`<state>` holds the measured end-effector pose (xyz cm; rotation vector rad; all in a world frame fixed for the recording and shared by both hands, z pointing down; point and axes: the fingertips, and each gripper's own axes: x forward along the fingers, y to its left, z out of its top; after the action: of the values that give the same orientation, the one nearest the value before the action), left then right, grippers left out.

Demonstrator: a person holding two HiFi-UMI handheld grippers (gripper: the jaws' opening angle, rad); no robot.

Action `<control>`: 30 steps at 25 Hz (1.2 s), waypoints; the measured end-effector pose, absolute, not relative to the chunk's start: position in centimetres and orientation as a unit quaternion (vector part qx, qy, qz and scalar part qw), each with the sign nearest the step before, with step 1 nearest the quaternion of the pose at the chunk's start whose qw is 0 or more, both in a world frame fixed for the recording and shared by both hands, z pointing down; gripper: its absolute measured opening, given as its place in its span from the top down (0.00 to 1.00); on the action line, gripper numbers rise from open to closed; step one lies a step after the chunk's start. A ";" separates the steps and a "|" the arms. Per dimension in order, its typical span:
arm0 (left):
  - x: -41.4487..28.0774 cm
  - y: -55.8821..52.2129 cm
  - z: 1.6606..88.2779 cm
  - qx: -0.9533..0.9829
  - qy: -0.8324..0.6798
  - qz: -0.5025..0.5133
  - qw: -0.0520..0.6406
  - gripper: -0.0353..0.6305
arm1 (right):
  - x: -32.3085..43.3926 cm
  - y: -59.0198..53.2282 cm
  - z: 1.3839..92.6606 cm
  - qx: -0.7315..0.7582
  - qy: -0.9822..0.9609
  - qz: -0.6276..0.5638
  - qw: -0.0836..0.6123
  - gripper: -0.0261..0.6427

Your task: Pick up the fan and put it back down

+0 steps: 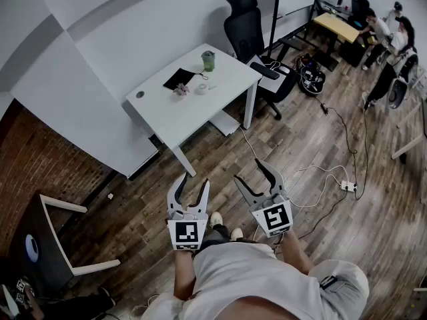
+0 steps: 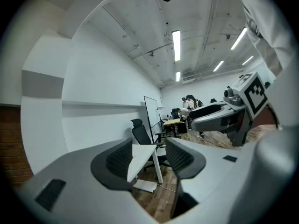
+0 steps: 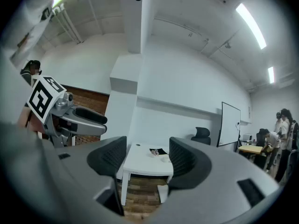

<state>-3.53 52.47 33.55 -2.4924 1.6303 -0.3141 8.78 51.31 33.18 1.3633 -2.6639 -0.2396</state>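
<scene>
Fan, I'd guess the small pinkish thing (image 1: 181,90), lies untouched on the tabletop (image 1: 200,109). Left hand-held gripper (image 1: 193,180) and right hand-held gripper (image 1: 247,169) hang empty, jaws apart, well short of the tabletop. The approach comes next.

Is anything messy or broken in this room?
A flat white panel lies on the floor beside the desk leg, and loose cables snake across the wood to a power strip. Nothing looks spilled or broken.
</scene>
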 end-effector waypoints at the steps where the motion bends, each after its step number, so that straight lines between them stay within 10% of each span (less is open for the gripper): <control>1: -3.5 52.3 33.5 -0.830 0.543 -0.103 0.074 0.62 | 8.6 51.1 33.1 0.451 -0.886 -0.079 0.064 0.53; 30: -10.5 35.3 34.9 -0.850 0.518 -0.075 0.060 0.62 | 0.8 35.1 34.6 0.467 -0.878 -0.074 0.078 0.54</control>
<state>-10.55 35.33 34.92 -2.5721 1.5690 -0.2275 0.82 35.10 34.65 1.3972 -2.6288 -0.2225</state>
